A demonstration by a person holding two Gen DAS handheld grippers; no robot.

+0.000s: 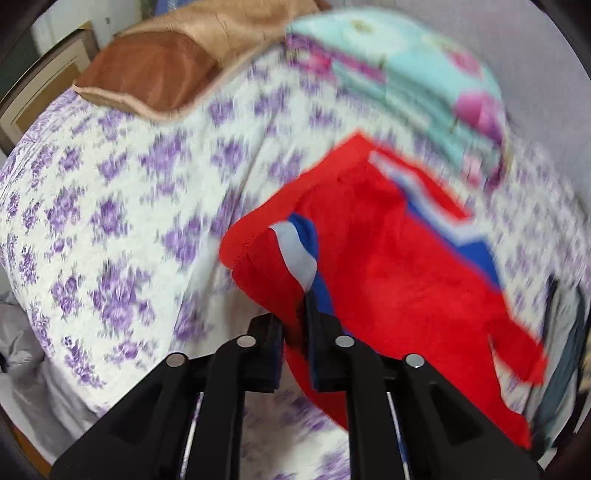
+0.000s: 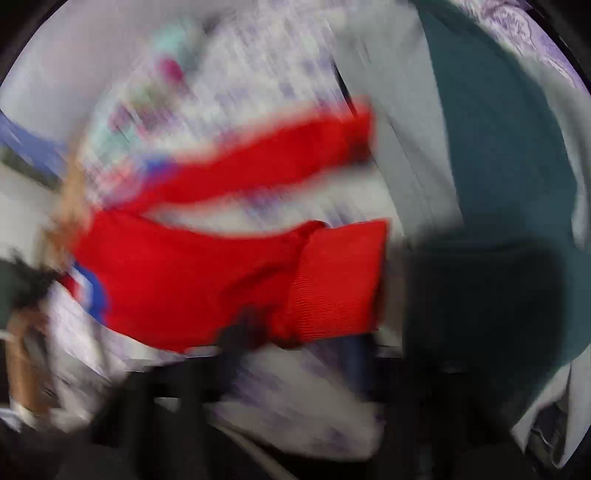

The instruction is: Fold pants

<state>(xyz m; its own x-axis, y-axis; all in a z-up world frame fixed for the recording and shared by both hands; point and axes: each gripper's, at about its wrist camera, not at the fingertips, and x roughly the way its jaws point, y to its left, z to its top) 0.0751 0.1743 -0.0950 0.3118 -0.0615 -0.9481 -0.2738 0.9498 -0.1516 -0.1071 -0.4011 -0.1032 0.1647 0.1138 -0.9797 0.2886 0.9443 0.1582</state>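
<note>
No box, basket or drawer shows in either picture. The things lie on a bed with a white cover full of purple flowers.

The pants are bright red. They have a white and blue stripe down the side. In the left view they lie on the bed toward the right, and one edge is lifted up. The red cloth is bunched and hangs in folds. In the right view the pants look very blurry. Two red legs stretch across the picture, and one leg ends in a ribbed red cuff.

At the far end of the bed sit a brown pillow, a tan blanket and a light green blanket with pink flowers.

The left tool is closed tight, with only a thin gap. It pinches the lifted edge of the pants by the stripe.

The right tool is a dark blur low in its picture. The cuff is right by it. I cannot tell if it holds the cuff or how wide it is.
</note>
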